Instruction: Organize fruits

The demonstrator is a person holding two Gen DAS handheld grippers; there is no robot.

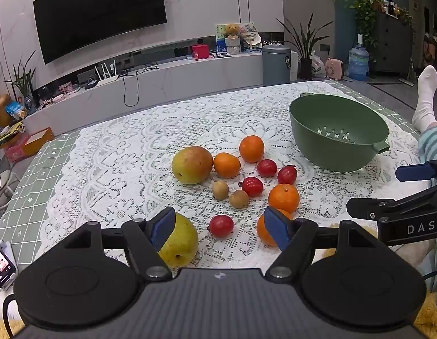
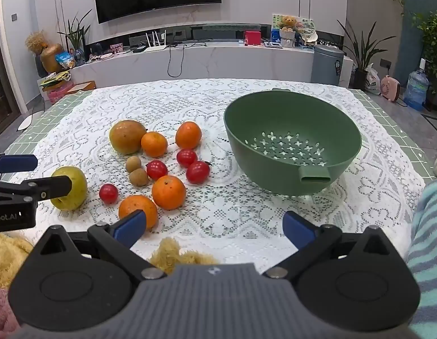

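Loose fruit lies on the lace cloth: a mango (image 1: 192,164), a yellow-green pear (image 1: 182,243), several oranges (image 1: 284,197), several small red fruits (image 1: 221,226) and two brown longans (image 1: 220,189). An empty green colander bowl (image 1: 338,132) stands to the right, also in the right wrist view (image 2: 291,141). My left gripper (image 1: 219,230) is open and empty, low over the near fruit, one finger in front of the pear and the other in front of the nearest orange. My right gripper (image 2: 214,228) is open and empty, above bare cloth in front of the bowl.
The table (image 2: 387,130) has a green checked cover under the white lace. A phone (image 1: 0,265) lies at its near left corner. A person's leg in a white sock (image 1: 424,99) and a striped sleeve (image 2: 427,243) are at the right. Yellow fluffy fabric (image 2: 173,251) lies at the near edge.
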